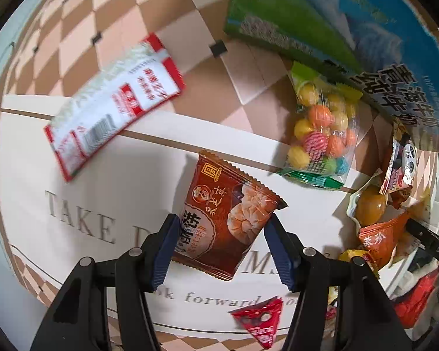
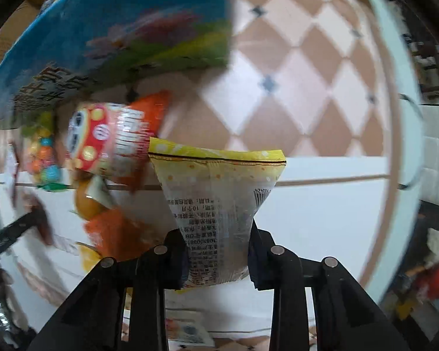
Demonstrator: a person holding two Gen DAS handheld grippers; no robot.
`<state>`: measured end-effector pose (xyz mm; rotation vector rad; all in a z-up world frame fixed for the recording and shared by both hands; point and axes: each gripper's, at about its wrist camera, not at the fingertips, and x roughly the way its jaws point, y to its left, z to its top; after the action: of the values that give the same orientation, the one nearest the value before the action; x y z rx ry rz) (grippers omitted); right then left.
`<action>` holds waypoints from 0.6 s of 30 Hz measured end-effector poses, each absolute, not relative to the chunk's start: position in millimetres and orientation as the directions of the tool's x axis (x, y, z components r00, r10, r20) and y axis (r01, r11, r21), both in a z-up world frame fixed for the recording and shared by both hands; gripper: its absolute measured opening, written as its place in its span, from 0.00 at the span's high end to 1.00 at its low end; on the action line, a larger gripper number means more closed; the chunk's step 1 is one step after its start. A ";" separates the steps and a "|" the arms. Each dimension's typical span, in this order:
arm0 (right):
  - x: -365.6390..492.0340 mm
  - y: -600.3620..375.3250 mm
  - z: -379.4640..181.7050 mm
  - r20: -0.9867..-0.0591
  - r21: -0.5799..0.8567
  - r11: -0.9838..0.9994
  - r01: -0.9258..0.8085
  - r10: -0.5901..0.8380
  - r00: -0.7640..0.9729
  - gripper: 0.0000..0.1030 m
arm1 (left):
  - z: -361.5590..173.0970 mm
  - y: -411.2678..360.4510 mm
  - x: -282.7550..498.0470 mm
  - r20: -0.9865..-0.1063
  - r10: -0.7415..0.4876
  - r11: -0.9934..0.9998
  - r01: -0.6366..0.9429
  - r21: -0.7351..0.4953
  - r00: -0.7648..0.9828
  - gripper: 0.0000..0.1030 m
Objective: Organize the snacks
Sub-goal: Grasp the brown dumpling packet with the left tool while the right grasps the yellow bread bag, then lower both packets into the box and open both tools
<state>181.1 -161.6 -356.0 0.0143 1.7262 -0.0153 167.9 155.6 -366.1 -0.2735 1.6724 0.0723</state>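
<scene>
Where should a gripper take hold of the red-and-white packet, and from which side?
Grip the red-and-white packet across its narrow width near the middle, coming from above. It lies flat and tilted across the white mat's edge, so the long sides are free for the fingers.

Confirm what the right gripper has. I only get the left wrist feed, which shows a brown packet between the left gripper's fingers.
Observer: The right gripper is shut on a yellow packet, printed back side toward the camera.
Operator: Held by an end or the middle?
Observer: By its lower part; the sealed yellow top edge fans out wide above the fingers.
Operator: Is it over the white mat?
Observer: In that view the packet sits in front of the white mat, with checkered floor beyond. Whether it touches the mat cannot be told.
Operator: Anything near it?
Observer: A red and white packet lies just to its left, blurred.
</scene>
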 end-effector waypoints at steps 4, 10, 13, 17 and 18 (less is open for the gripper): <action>171.6 -170.0 -368.2 -0.971 0.001 0.998 0.059 0.015 -0.237 0.55 | -373.1 150.1 164.8 -0.991 -0.089 0.986 -0.153 -0.073 -0.099 0.44; 166.7 -170.8 -361.9 -0.969 0.120 0.992 0.041 0.126 -0.212 0.24 | -388.2 113.1 166.3 -0.992 0.013 0.999 -0.038 0.018 -0.122 0.42; 174.2 -185.8 -345.7 -0.975 0.121 0.993 -0.003 0.119 -0.188 0.19 | -395.3 103.5 168.7 -0.994 0.017 0.999 -0.042 0.021 -0.108 0.42; 189.6 -185.6 -362.2 -0.970 0.092 0.994 -0.055 0.077 -0.230 0.19 | -389.5 105.1 164.6 -0.995 0.005 0.997 -0.075 0.012 -0.098 0.45; 193.7 -187.5 -368.1 -0.967 0.080 0.995 -0.058 0.063 -0.245 0.19 | -385.0 110.0 163.3 -0.995 0.002 0.996 -0.085 0.010 -0.095 0.46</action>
<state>193.7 -187.5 -368.1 0.0036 1.8148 0.1142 163.3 110.0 -385.0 -0.0630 1.6645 0.0723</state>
